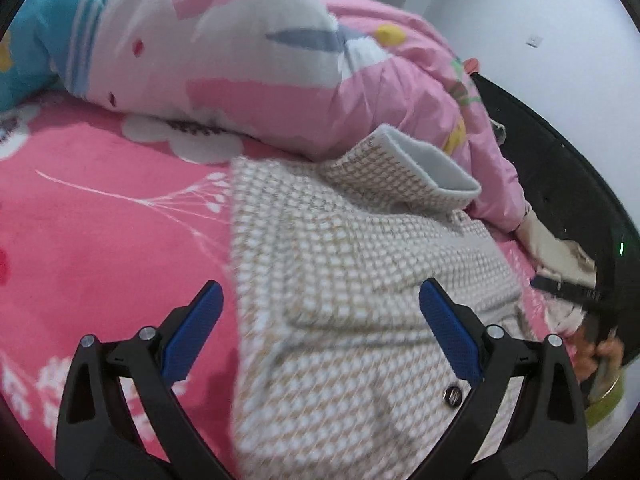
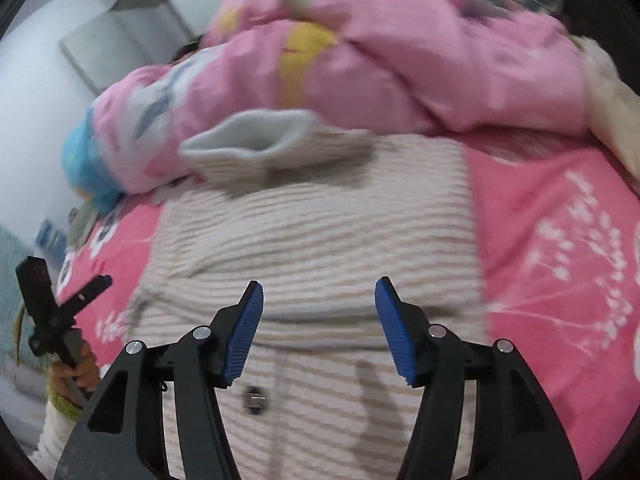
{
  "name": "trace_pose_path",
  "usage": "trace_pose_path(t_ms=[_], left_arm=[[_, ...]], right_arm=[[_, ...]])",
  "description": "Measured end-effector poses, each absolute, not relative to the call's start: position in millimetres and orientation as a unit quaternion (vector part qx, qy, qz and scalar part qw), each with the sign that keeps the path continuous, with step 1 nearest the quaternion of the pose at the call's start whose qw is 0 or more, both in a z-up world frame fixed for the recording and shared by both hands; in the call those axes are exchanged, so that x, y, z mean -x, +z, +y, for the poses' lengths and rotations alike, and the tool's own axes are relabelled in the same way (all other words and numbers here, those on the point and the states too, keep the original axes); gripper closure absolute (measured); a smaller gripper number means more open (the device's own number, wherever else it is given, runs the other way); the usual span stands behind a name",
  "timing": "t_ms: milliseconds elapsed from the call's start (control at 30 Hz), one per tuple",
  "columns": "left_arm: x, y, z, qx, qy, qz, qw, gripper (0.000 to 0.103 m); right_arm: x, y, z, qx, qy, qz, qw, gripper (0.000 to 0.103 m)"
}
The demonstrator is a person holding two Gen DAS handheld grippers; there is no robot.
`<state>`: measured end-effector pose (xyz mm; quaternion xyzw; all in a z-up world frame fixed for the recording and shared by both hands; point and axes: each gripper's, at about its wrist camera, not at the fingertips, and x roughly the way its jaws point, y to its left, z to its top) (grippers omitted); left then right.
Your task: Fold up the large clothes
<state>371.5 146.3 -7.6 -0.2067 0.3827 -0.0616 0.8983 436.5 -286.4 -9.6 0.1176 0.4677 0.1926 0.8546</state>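
A beige-and-white checked fleece jacket [image 1: 344, 264] lies on a pink flowered bed sheet [image 1: 100, 216], folded into a narrow strip. Its sleeve cuff [image 1: 432, 164] with pale lining rests on top at the far end. A dark button [image 1: 454, 394] shows near me. My left gripper [image 1: 320, 320] is open and empty, hovering over the jacket's left edge. In the right wrist view the jacket [image 2: 320, 240] fills the middle, cuff [image 2: 252, 136] at the far end, button [image 2: 254, 398] close by. My right gripper [image 2: 319, 320] is open and empty above the jacket. The left gripper [image 2: 52, 312] shows at far left.
A bunched pink quilt [image 1: 248, 60] lies behind the jacket, also in the right wrist view [image 2: 380, 52]. A blue pillow [image 1: 36, 36] sits at the far left. A cream garment [image 1: 560, 252] lies at the bed's right edge. A white wall [image 1: 540, 8] stands beyond.
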Motion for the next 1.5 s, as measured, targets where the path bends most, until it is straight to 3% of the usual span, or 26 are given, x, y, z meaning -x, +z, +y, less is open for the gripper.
trace_pose_path(t_ms=[67,100,167,267,433,500,567,800,1067,1200,1333,1500], left_arm=[[-391.0,-14.3,145.6,0.219,-0.063,0.405,0.885,0.030],[-405.2,-20.8,145.3,0.228,-0.063,0.425,0.874,0.032],[-429.2,-34.4,145.2,0.240,-0.055,0.460,0.853,0.046],[-448.5,-48.6,147.1,0.254,-0.048,0.489,0.833,0.059],[-467.3,-63.3,146.2,0.277,-0.038,0.513,0.812,0.061],[-469.0,-62.8,141.5,0.275,-0.028,0.512,0.813,0.067],[-469.7,-57.6,135.6,0.261,-0.026,0.506,0.822,0.095],[-444.7,18.4,120.0,0.186,-0.037,0.386,0.903,0.095],[-447.6,-56.1,143.5,0.207,0.000,0.455,0.866,0.095],[-442.9,-57.2,146.5,0.199,-0.003,0.447,0.872,0.093],[-440.9,-51.1,153.4,0.205,0.001,0.438,0.875,0.080],[-413.3,-26.8,180.0,0.227,0.035,0.407,0.884,0.074]], right_arm=[[-440.7,-18.6,-298.3,-0.123,0.188,0.469,0.854,0.046],[-442.9,-23.3,-302.3,-0.126,0.188,0.469,0.853,0.046],[-444.2,-28.3,-305.7,-0.129,0.189,0.469,0.853,0.046],[-445.9,-35.7,-312.8,-0.136,0.194,0.467,0.852,0.046],[-444.8,-40.4,-320.4,-0.146,0.206,0.457,0.853,0.046],[-444.6,-39.9,-320.9,-0.146,0.204,0.454,0.855,0.046],[-443.8,-39.5,-322.4,-0.144,0.196,0.452,0.858,0.046],[-446.0,-31.1,-329.9,-0.138,0.181,0.444,0.866,0.046],[-458.8,-29.4,-327.6,-0.116,0.157,0.443,0.875,0.046],[-454.9,-26.9,-304.1,-0.070,0.182,0.423,0.885,0.053],[-458.0,-69.5,-271.8,0.035,0.158,0.469,0.868,0.052],[-449.2,-47.4,-280.9,0.005,0.133,0.475,0.870,0.050]])
